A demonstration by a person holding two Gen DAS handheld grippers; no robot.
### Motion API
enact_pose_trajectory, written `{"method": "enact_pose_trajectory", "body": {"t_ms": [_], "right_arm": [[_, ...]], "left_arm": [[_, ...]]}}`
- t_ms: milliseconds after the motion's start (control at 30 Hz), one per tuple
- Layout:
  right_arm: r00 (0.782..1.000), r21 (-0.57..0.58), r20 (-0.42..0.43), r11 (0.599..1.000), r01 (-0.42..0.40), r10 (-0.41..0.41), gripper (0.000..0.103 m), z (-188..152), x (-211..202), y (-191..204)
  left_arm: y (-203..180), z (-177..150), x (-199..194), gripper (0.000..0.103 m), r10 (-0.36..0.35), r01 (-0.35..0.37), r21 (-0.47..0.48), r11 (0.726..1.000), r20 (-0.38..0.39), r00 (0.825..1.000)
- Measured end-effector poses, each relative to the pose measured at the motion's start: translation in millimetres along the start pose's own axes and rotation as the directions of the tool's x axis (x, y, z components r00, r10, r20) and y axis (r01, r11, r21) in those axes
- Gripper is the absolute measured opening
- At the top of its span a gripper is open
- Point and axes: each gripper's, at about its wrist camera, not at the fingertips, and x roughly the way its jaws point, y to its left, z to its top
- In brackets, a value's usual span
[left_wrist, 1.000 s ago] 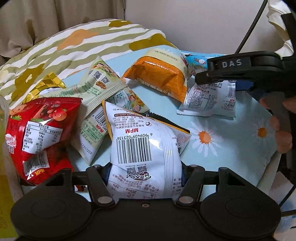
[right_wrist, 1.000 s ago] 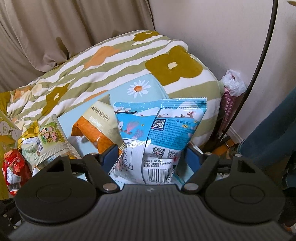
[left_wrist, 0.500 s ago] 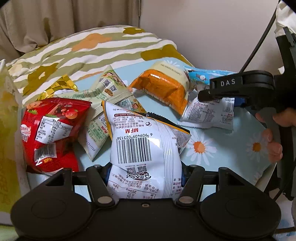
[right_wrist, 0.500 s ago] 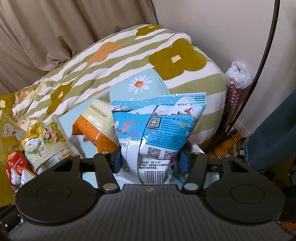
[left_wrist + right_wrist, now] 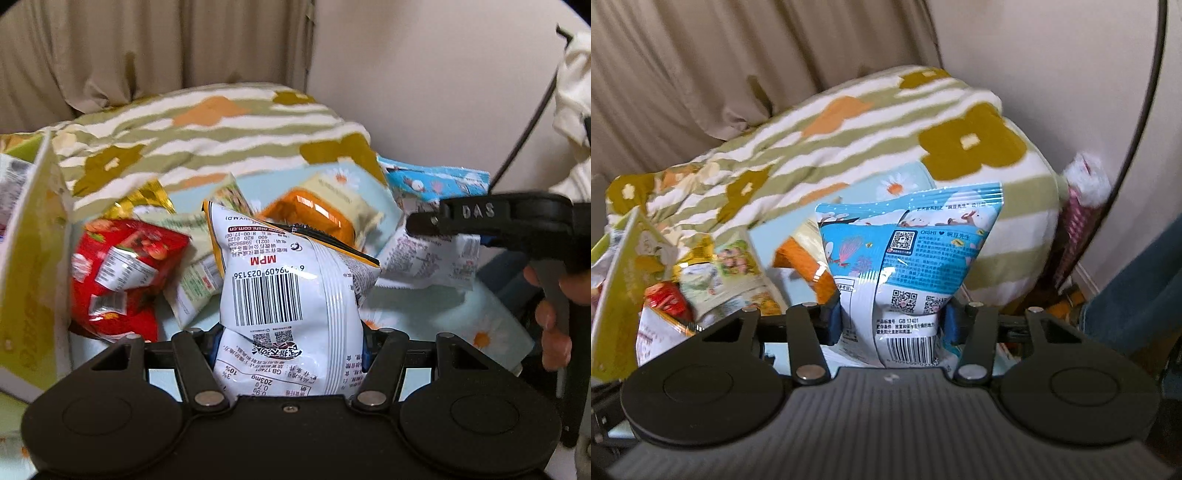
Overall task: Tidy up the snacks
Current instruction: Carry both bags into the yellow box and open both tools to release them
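Observation:
My left gripper (image 5: 290, 341) is shut on a white snack bag with a barcode (image 5: 284, 295) and holds it upright above the light blue daisy cloth (image 5: 424, 306). My right gripper (image 5: 892, 323) is shut on a blue snack bag (image 5: 908, 258), lifted off the cloth; the same gripper (image 5: 417, 225) and bag (image 5: 436, 184) show at the right of the left wrist view. On the cloth lie a red bag (image 5: 122, 273), a pale green bag (image 5: 195, 284), an orange bag (image 5: 314, 218) and a gold packet (image 5: 147, 199).
A yellow-green paper bag (image 5: 29, 258) stands open at the left edge; it also shows in the right wrist view (image 5: 624, 280). A striped flowered quilt (image 5: 207, 144) is bunched behind the snacks. Curtain and wall are behind. A person's leg (image 5: 1137, 295) is at the right.
Both grippers have risen with their bags. The right jaws closed onto the blue bag and lifted it. The yellow-green paper bag has come into view at the left.

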Motion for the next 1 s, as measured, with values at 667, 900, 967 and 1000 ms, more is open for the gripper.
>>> {"method": "enact_pose_trajectory", "body": {"t_ms": [667,900,967,1000], "right_arm": [[0.931,-0.277,0.049,0.900,-0.337,0.363,0.065,49.2,-75.3,140.0],[0.905,-0.317,0.017,0.861,-0.398,0.424,0.065,38.4,-72.3,224.1],[0.902,-0.323,0.008,0.855,-0.405,0.431,0.065,34.5,-67.8,247.6],[0.901,-0.325,0.003,0.853,-0.409,0.433,0.065,32.4,-64.9,259.0]], "left_arm": [[106.7,32.3,-140.5,0.066,0.326,-0.260,-0.286,0.922,0.213,0.921],[178.3,27.9,-163.5,0.066,0.382,-0.304,-0.337,0.891,0.196,0.903],[197.7,26.0,-165.1,0.066,0.385,-0.307,-0.345,0.887,0.183,0.905],[207.5,24.6,-165.4,0.066,0.384,-0.307,-0.349,0.885,0.177,0.906]]}}
